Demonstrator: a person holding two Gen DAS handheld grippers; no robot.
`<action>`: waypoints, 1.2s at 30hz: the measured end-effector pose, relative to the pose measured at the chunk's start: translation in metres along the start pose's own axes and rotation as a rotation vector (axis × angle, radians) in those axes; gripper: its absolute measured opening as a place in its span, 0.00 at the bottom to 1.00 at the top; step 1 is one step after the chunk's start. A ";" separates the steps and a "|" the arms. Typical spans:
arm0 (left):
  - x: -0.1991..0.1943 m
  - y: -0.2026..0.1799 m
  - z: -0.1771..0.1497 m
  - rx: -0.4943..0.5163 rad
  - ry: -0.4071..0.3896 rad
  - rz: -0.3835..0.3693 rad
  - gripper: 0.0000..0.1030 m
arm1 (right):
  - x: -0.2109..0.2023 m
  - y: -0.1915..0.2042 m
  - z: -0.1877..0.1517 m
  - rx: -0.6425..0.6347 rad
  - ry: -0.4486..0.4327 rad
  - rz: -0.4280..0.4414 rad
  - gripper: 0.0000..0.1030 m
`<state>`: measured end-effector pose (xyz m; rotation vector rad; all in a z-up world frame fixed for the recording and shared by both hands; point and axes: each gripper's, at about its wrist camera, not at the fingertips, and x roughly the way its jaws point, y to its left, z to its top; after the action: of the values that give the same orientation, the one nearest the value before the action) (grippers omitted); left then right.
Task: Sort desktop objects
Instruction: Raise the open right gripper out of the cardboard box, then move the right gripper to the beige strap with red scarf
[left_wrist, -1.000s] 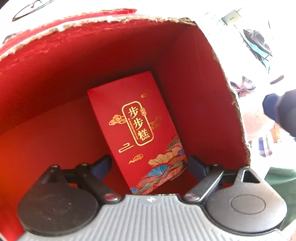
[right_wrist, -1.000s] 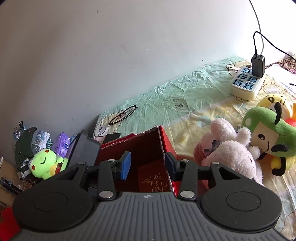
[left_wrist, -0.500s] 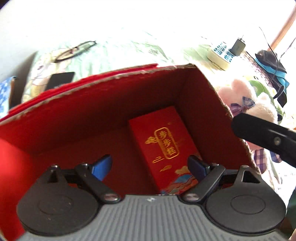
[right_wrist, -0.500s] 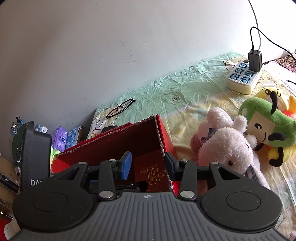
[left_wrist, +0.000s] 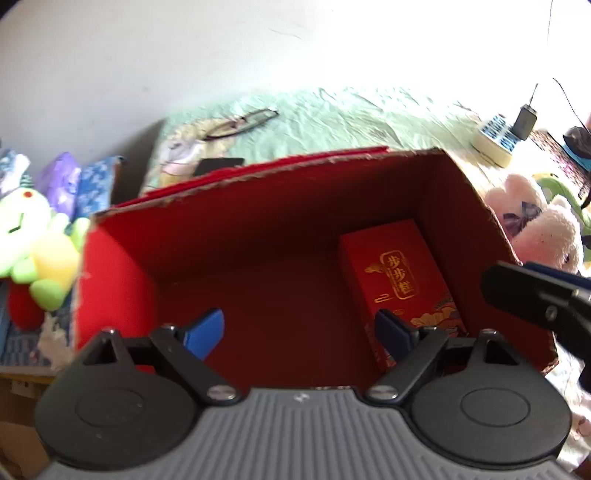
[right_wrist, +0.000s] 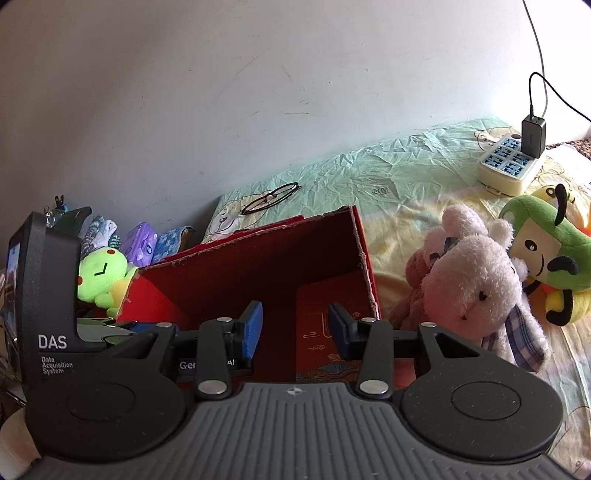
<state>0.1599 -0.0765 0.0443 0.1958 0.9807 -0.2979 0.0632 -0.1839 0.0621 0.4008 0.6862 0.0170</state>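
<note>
An open red cardboard box stands on the bed. A red packet with gold characters lies inside it at the right wall; it also shows in the right wrist view. My left gripper is open and empty above the box's near edge. My right gripper is open and empty, just in front of the box; one of its fingers shows at the right in the left wrist view. The left gripper's body stands at the left in the right wrist view.
A pink plush rabbit and a green plush lie right of the box. A green frog plush and packets lie to its left. Glasses, a dark phone and a power strip lie behind, by the wall.
My left gripper has pulled up and back out of the box, leaving the red packet inside. My right gripper has drifted slightly and stays open.
</note>
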 end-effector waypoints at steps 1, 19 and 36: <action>-0.004 0.001 -0.002 -0.014 -0.011 0.007 0.85 | -0.002 0.001 -0.001 -0.010 -0.002 0.007 0.42; -0.060 -0.019 -0.044 -0.119 -0.089 0.090 0.85 | -0.030 -0.019 -0.016 -0.117 0.084 0.124 0.43; -0.079 -0.058 -0.127 -0.110 -0.074 -0.022 0.85 | -0.016 -0.071 -0.056 -0.068 0.315 0.175 0.43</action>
<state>-0.0003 -0.0811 0.0396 0.0736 0.9240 -0.2692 0.0077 -0.2323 0.0069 0.3957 0.9560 0.2732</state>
